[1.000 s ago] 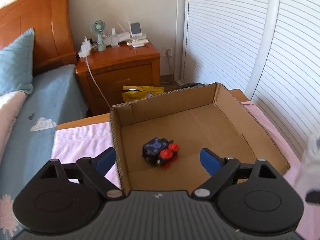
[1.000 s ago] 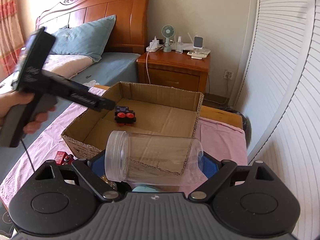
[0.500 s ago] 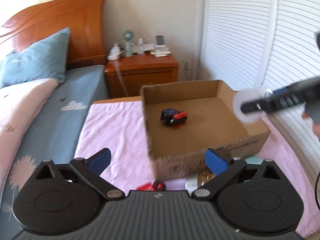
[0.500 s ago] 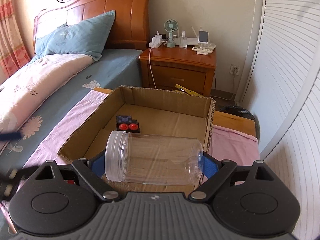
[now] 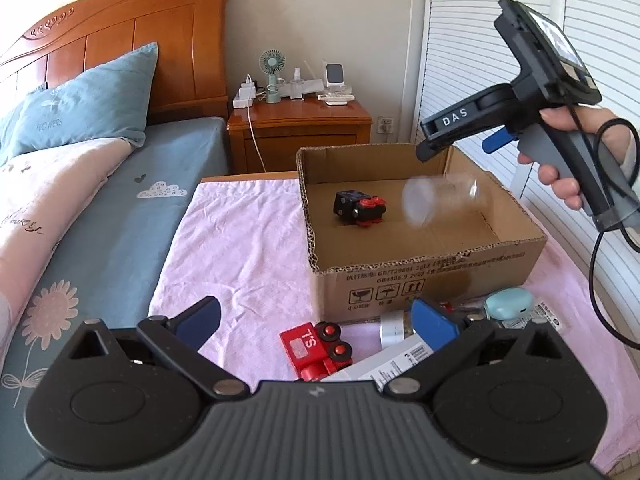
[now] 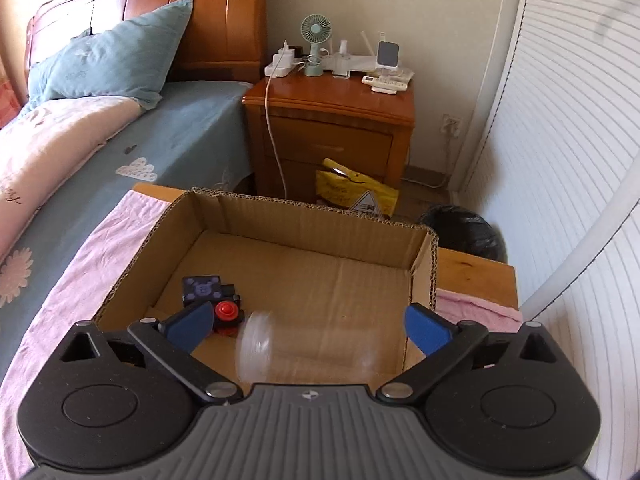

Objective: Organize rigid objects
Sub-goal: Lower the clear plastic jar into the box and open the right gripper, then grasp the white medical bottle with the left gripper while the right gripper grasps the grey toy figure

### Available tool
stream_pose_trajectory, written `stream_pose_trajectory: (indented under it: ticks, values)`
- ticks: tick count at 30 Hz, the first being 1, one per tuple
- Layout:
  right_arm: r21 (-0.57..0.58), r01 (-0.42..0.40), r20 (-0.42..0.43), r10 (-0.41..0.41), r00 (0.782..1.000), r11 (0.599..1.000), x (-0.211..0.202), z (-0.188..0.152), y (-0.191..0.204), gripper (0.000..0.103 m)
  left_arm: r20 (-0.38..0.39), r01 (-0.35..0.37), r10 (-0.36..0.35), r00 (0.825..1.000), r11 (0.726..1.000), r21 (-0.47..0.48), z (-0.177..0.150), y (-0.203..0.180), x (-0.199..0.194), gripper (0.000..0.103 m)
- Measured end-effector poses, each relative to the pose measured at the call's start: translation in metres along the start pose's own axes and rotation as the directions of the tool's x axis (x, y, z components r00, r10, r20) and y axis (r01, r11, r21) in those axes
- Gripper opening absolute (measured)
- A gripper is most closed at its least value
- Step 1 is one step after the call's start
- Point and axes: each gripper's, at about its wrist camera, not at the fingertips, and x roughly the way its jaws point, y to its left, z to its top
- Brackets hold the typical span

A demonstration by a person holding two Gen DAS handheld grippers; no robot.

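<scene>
An open cardboard box (image 5: 432,280) (image 6: 304,216) stands on a pink cloth. A black toy train with red wheels (image 5: 359,208) (image 6: 212,300) lies inside it. A clear plastic jar (image 5: 440,196) (image 6: 304,356), blurred, is in the air inside the box, free of my right gripper (image 6: 308,326), which is open above the box and also shows in the left wrist view (image 5: 436,144). My left gripper (image 5: 316,322) is open and empty, in front of the box above a red toy train (image 5: 316,350).
Before the box lie a white carton (image 5: 384,364), a silver tape roll (image 5: 394,330) and a light blue case (image 5: 508,305). A bed (image 5: 100,208) is on the left, a wooden nightstand (image 6: 332,128) behind, louvred doors (image 5: 520,40) on the right.
My right gripper opened over the box and let go of the jar, which is dropping in. My left gripper drew back out of the box toward the front.
</scene>
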Motion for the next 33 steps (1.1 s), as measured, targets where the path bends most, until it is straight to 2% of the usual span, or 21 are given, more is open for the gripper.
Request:
stream_pose_trajectory:
  ticks: [12, 23, 27, 33]
  values:
    - [0.004, -0.016, 0.035, 0.016, 0.999, 1.0, -0.049, -0.03, 0.003, 0.103, -0.004, -0.02, 0.02, 1.0, 1.0, -0.005, -0.005, -0.005, -0.011, 0.101]
    - [-0.018, -0.068, 0.049, 0.068, 0.996, 0.998, -0.089, -0.114, 0.017, 0.103, -0.031, -0.061, 0.061, 0.998, 0.998, -0.002, -0.02, 0.002, -0.018, 0.101]
    - [-0.052, -0.091, 0.031, 0.093, 0.995, 0.994, -0.09, -0.151, 0.027, 0.103, -0.045, -0.062, 0.061, 0.997, 0.998, -0.009, -0.025, 0.004, -0.018, 0.101]
    - [-0.067, -0.091, -0.015, 0.09, 0.996, 0.994, -0.081, -0.188, 0.041, 0.103, -0.056, -0.049, 0.048, 0.997, 0.999, -0.002, -0.03, 0.001, -0.016, 0.101]
